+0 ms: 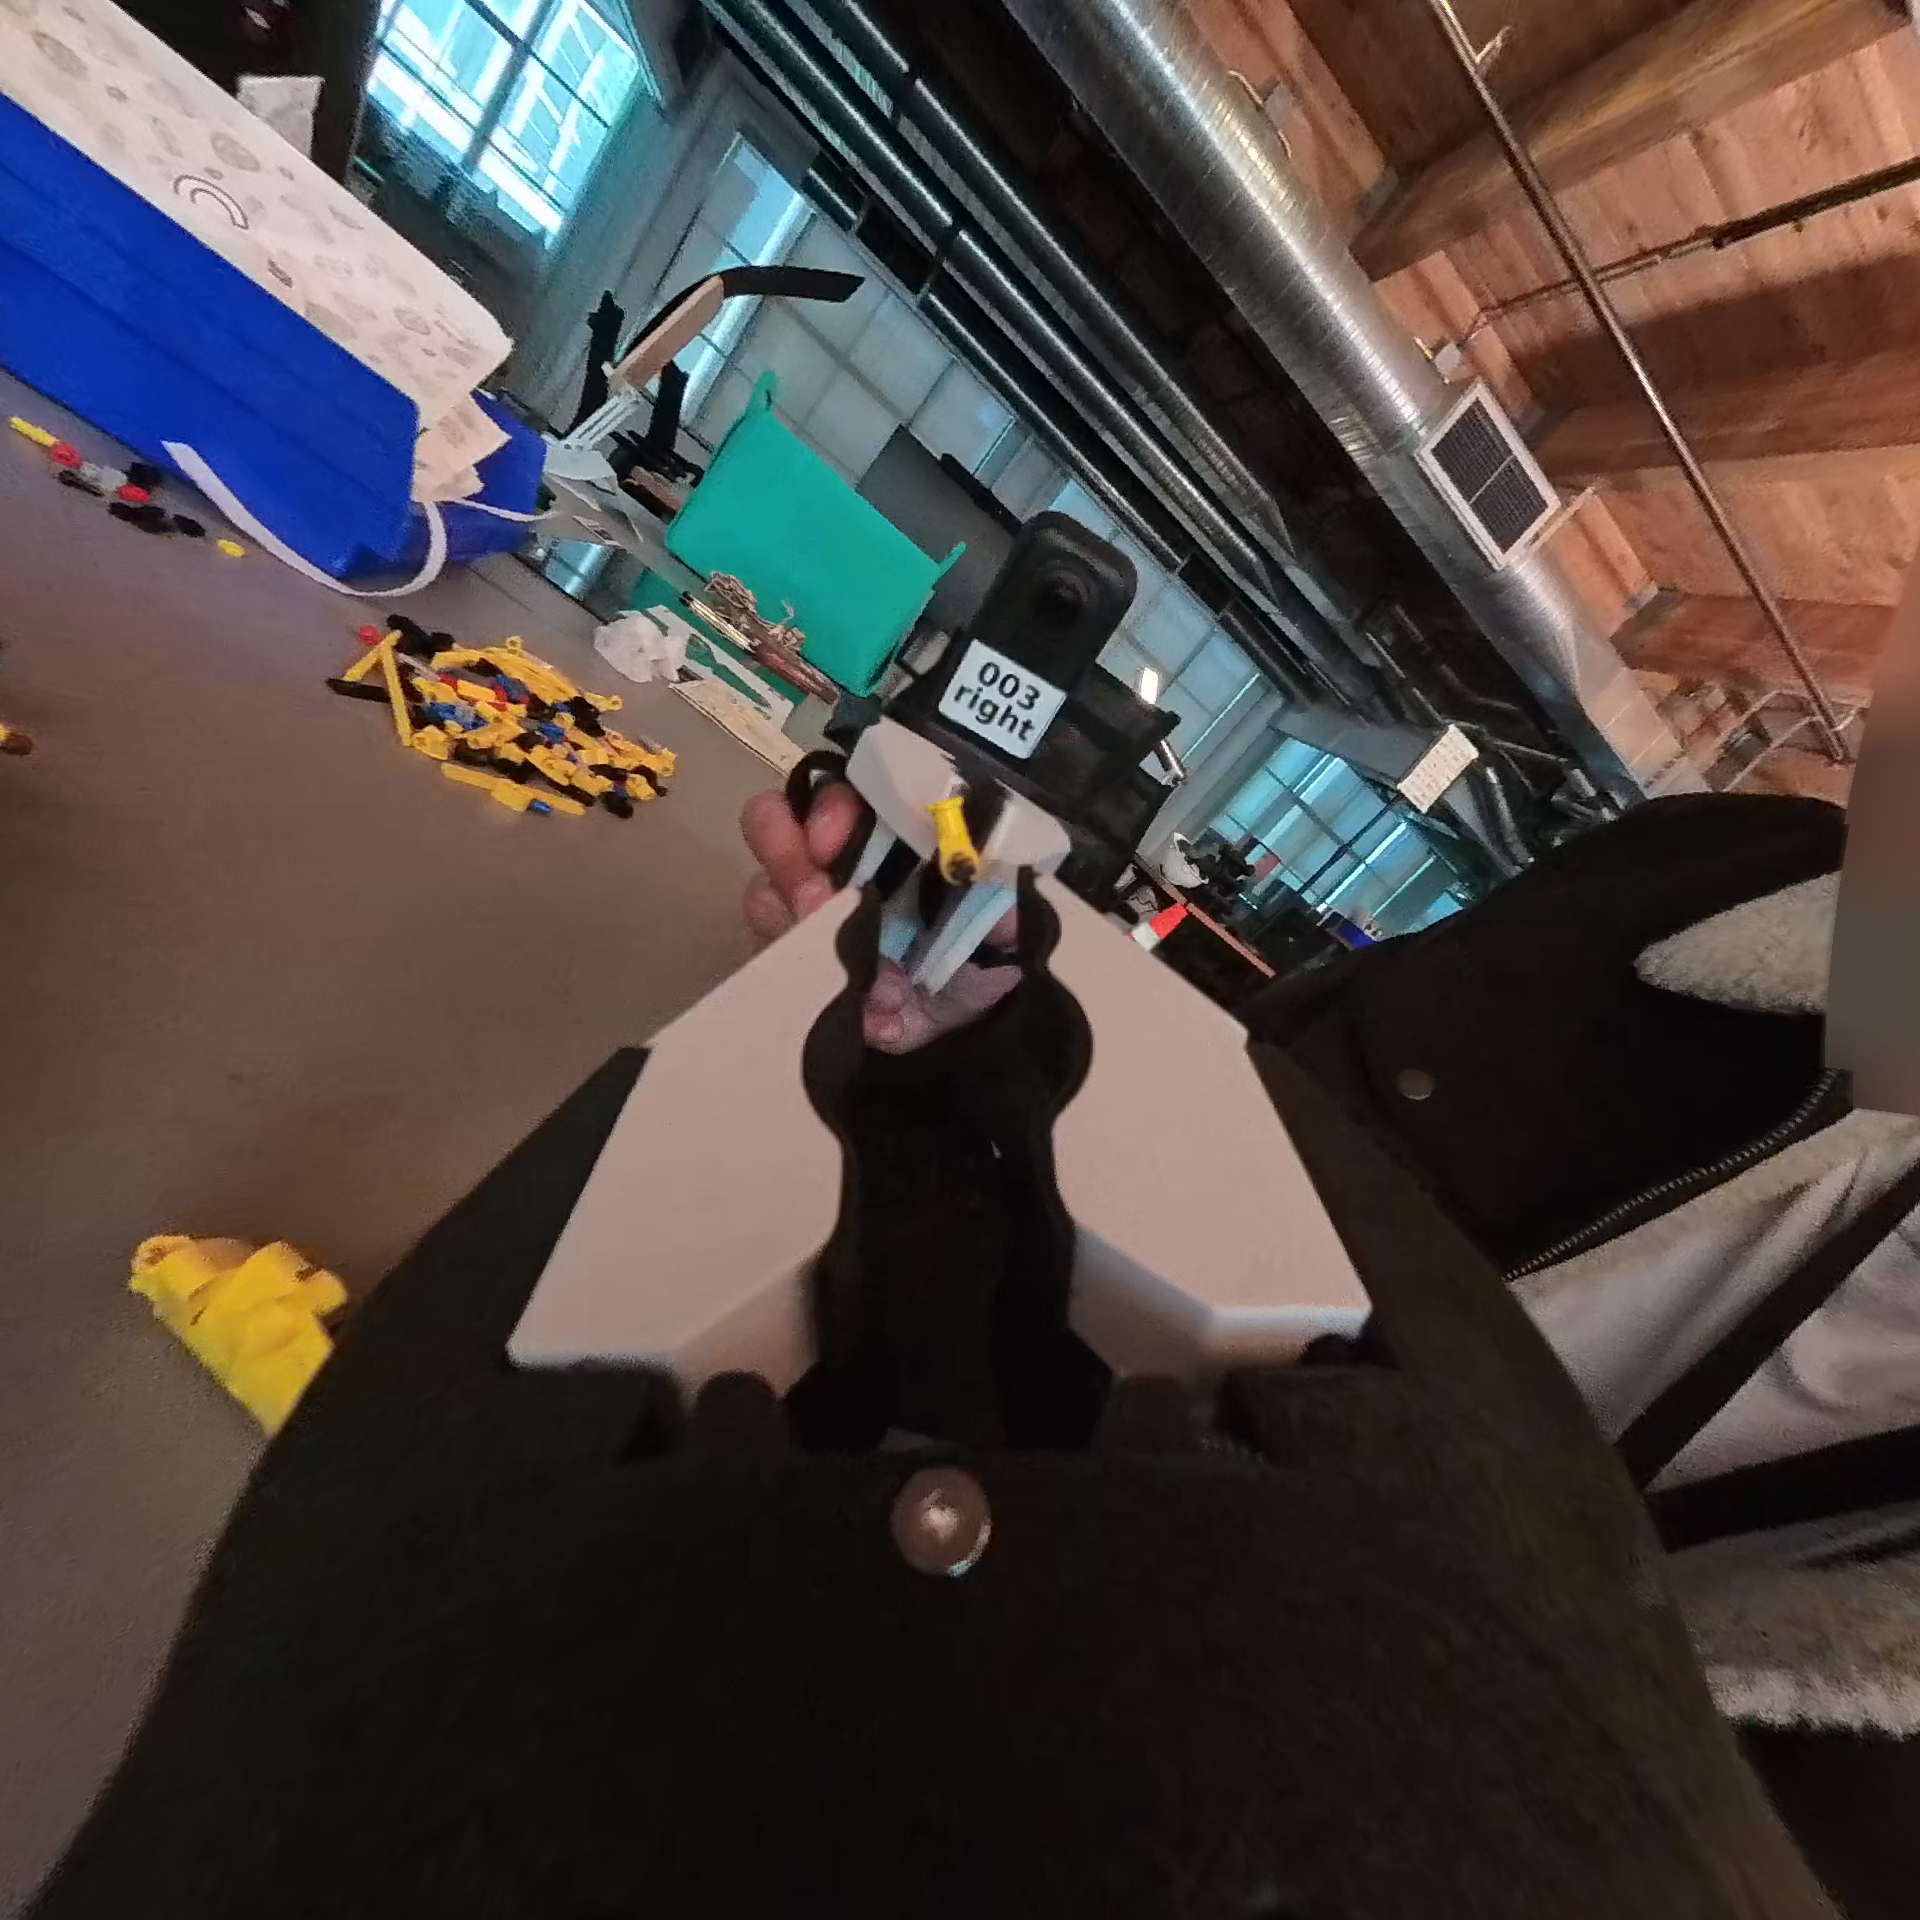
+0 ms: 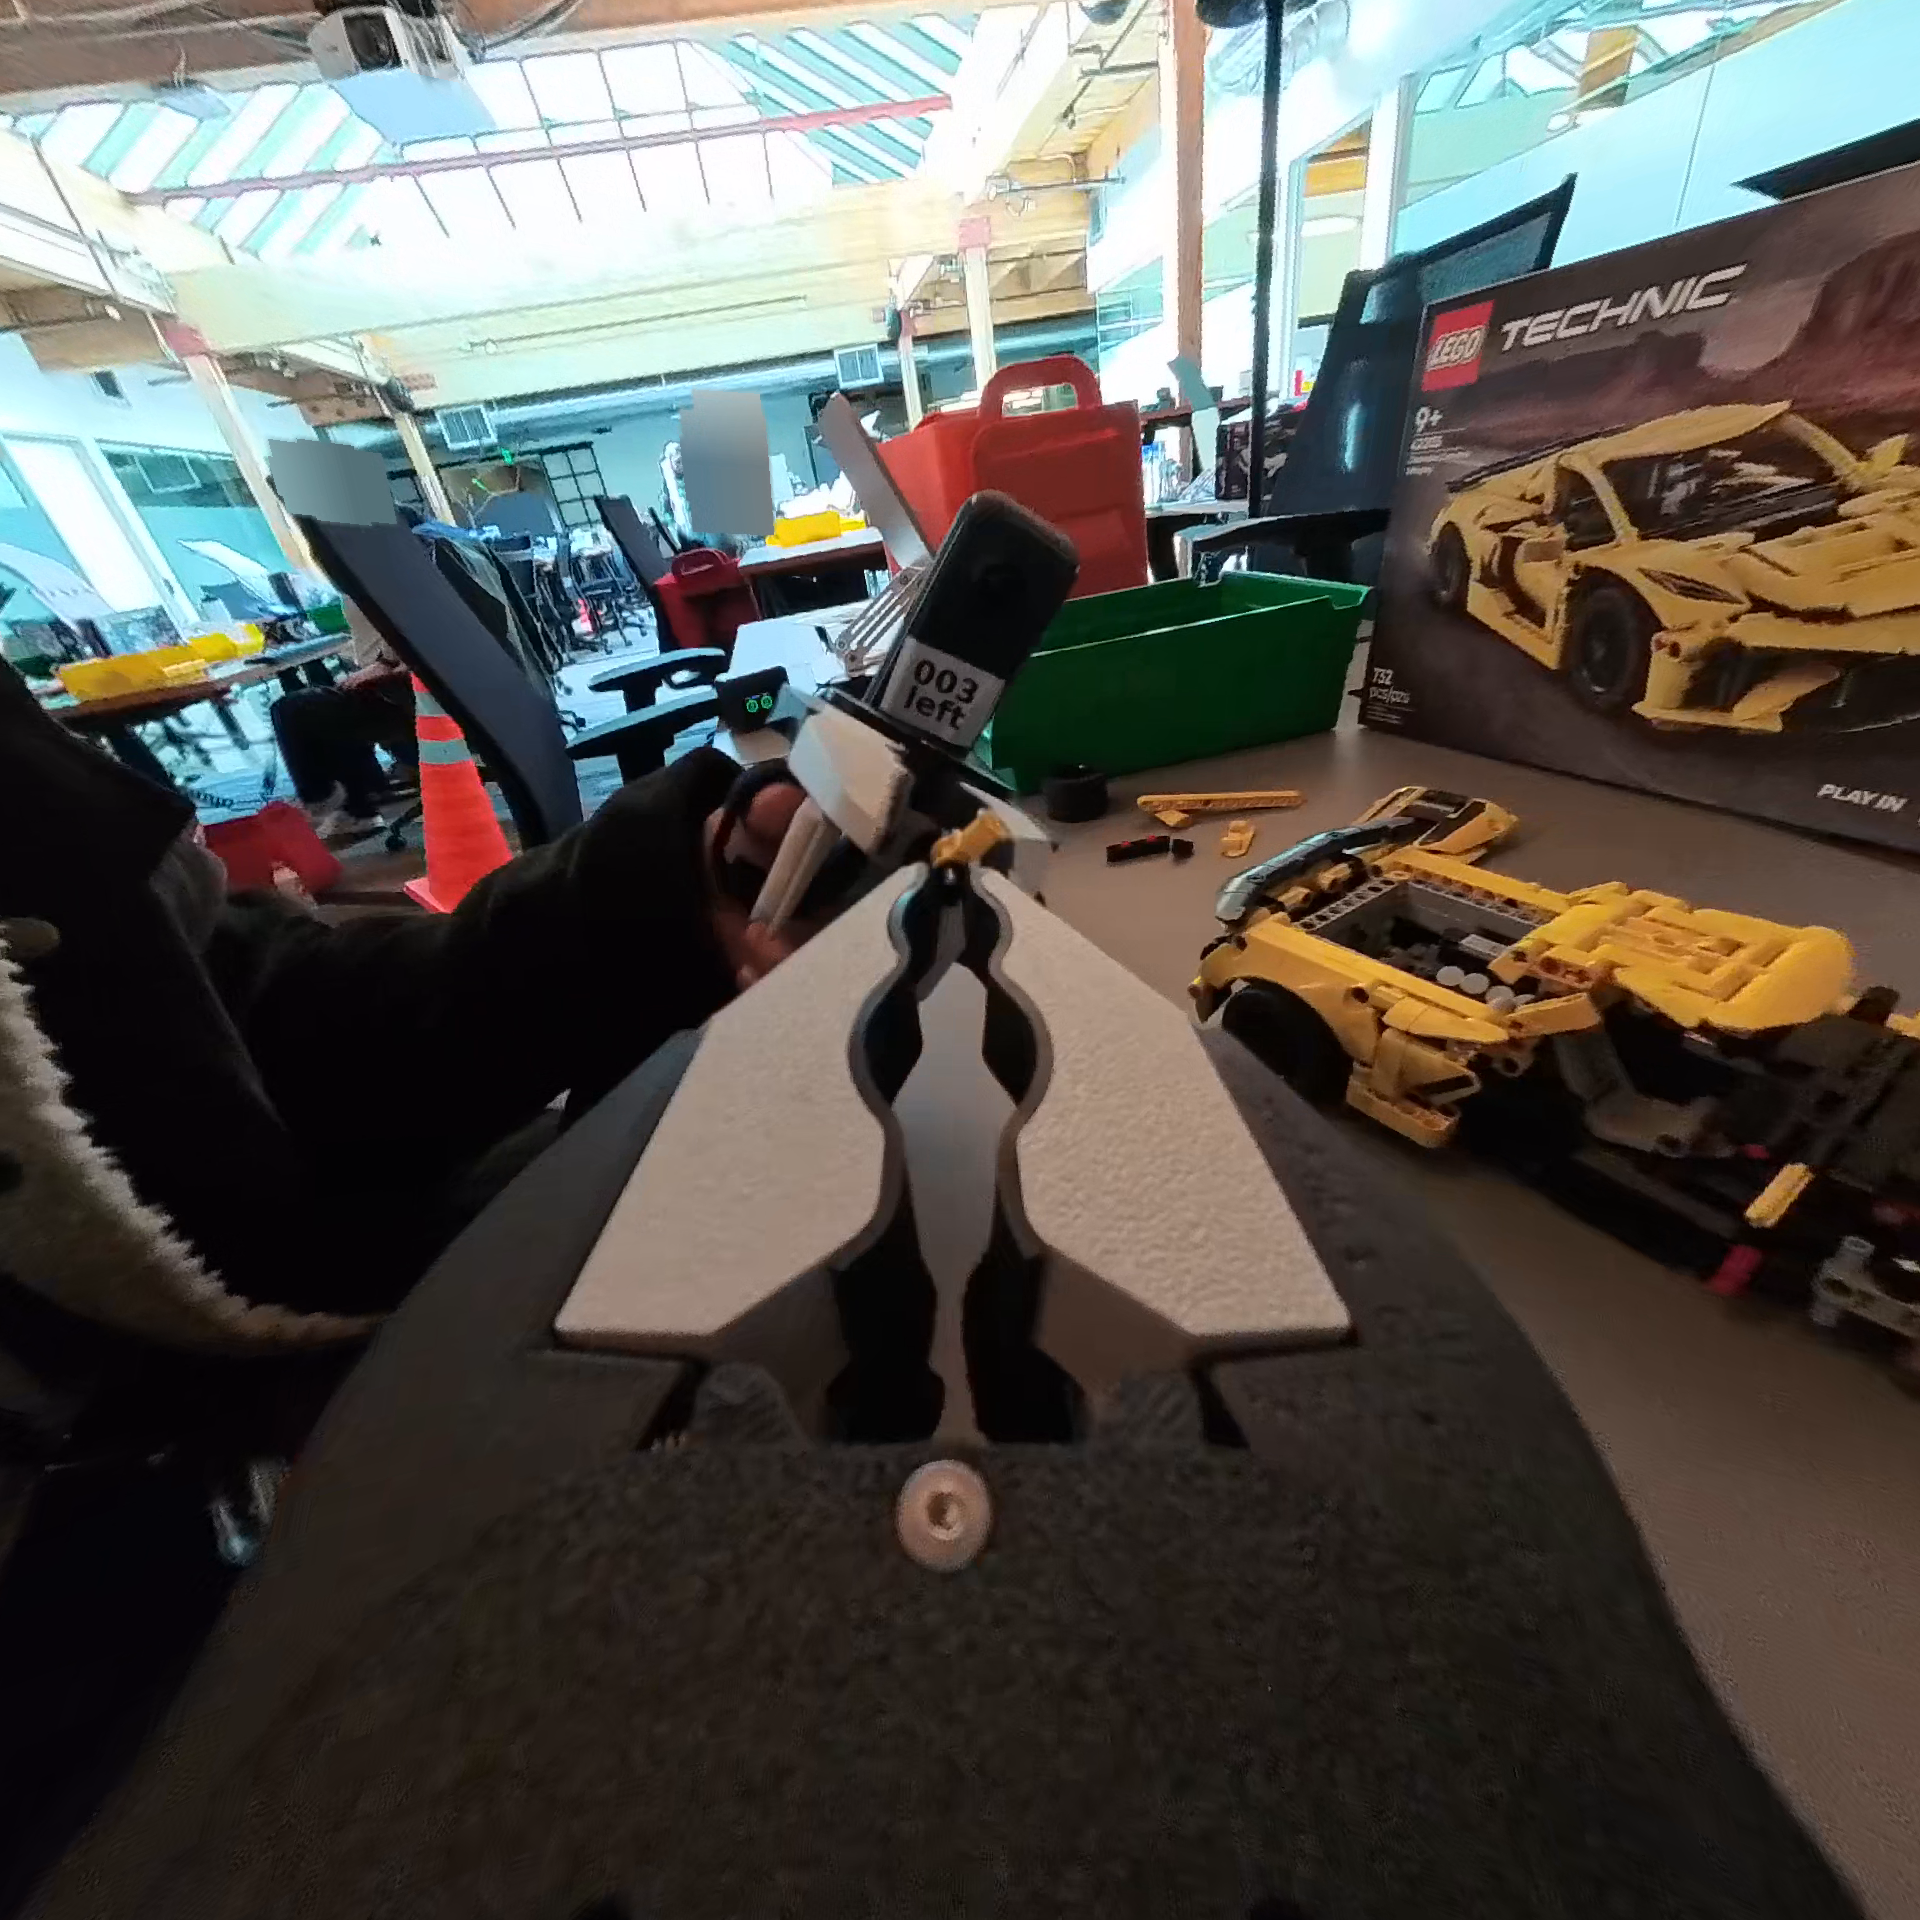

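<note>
Left wrist view: the left gripper (image 1: 940, 935) is seen with its jaws drawn nearly together, tips meeting the right gripper (image 1: 951, 883); whether anything is pinched cannot be told. A small yellow piece (image 1: 951, 831) is seen at the right gripper's tips. On the grey table (image 1: 260, 987) lie a pile of yellow and black bricks (image 1: 509, 727), a blue bag (image 1: 208, 384) and a teal bin (image 1: 800, 561); its contents are unclear.

Right wrist view: the right gripper (image 2: 948, 883) is closed at its tips on the yellow piece (image 2: 966, 840), against the left gripper (image 2: 883, 790). A green tray (image 2: 1174, 665), interior hidden, a boxed set (image 2: 1662, 520) and a partly built yellow car (image 2: 1507, 997) are noted.
</note>
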Tool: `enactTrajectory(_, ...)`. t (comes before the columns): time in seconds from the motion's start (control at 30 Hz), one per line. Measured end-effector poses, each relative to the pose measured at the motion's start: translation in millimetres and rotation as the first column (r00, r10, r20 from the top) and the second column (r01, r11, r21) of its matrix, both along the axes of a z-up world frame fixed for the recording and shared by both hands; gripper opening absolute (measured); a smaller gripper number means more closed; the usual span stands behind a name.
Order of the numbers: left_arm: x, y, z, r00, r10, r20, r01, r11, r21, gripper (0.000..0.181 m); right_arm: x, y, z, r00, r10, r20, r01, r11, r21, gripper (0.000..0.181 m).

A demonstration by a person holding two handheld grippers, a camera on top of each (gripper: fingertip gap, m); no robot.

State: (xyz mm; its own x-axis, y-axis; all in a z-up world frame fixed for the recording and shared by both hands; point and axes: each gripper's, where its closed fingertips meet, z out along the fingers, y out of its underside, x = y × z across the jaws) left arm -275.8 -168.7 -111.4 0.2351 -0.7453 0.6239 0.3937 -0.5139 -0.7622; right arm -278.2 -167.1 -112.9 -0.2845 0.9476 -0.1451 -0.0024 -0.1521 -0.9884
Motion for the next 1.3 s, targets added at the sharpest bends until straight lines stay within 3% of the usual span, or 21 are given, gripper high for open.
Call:
enactTrajectory(0.13, 1, -3, 1, 1.000, -0.023, 0.013, 0.023, 1.000, -0.001, 0.008, -4, -8, -6, 0.999, 0.019, 0.030, -0.019, 0.999, 0.028, 0.003)
enactTrajectory(0.3, 1, -3, -3, 0.999, -0.018, -0.030, 0.018, 1.000, 0.003, 0.006, -5, -8, -9, 0.999, 0.017, 0.048, -0.020, 0.999, 0.043, 0.003)
enactTrajectory(0.57, 10, -7, -23, 0.959, 0.025, -0.283, -0.001, 0.996, 0.084, 0.005, 9, -7, -28, 0.976, 0.128, 0.174, -0.139, 0.989, 0.055, 0.003)
enactTrajectory(0.7, 28, -19, -33, 0.927, -0.027, -0.375, 0.078, 0.990, 0.120, 0.005, 31, -17, -37, 0.931, 0.266, 0.248, -0.279, 0.960, 0.017, 0.003)
enactTrajectory(0.83, 41, -25, -45, 0.900, -0.092, -0.425, 0.147, 0.984, 0.099, 0.006, 50, -15, -43, 0.896, 0.274, 0.349, -0.312, 0.949, 0.054, 0.003)
enactTrajectory(0.9, 25, -24, -36, 0.929, -0.060, -0.366, 0.106, 0.989, 0.106, 0.005, 76, 26, -15, 0.953, 0.179, 0.244, -0.187, 0.982, 0.010, 0.003)
enactTrajectory(0.97, 15, -23, -24, 0.956, -0.043, -0.291, 0.080, 0.990, 0.117, 0.005, 118, 89, -11, 0.967, -0.067, 0.245, 0.055, 0.997, 0.057, 0.003)
enactTrajectory(1.0, 18, -22, -26, 0.951, -0.046, -0.305, 0.083, 0.990, 0.111, 0.005, 140, 126, -17, 0.934, -0.228, 0.275, 0.217, 0.974, 0.070, 0.003)
enactTrajectory(1.07, 25, -18, -34, 0.928, -0.035, -0.371, 0.084, 0.989, 0.118, 0.005, 192, 202, -58, 0.718, -0.535, 0.446, 0.548, 0.829, 0.113, 0.003)
enactTrajectory(1.1, 29, -18, -37, 0.921, -0.039, -0.388, 0.090, 0.989, 0.115, 0.005, 213, 222, -83, 0.605, -0.590, 0.535, 0.623, 0.769, 0.144, 0.003)
enactTrajectory(1.17, 32, -18, -44, 0.917, -0.048, -0.396, 0.090, 0.992, 0.088, 0.005, 231, 239, -115, 0.466, -0.643, 0.608, 0.667, 0.707, 0.235, 0.004)
enactTrajectory(1.2, 31, -14, -47, 0.916, -0.034, -0.399, 0.070, 0.995, 0.076, 0.005, 234, 247, -118, 0.425, -0.680, 0.598, 0.692, 0.669, 0.270, 0.004)
enactTrajectory(1.23, 30, -9, -50, 0.912, -0.014, -0.410, 0.044, 0.997, 0.064, 0.005, 232, 250, -117, 0.423, -0.692, 0.585, 0.700, 0.659, 0.274, 0.008)
enactTrajectory(1.3, 30, 11, -61, 0.891, 0.027, -0.454, -0.020, 1.000, 0.021, 0.005, 232, 251, -113, 0.421, -0.695, 0.582, 0.699, 0.658, 0.280, 0.030)
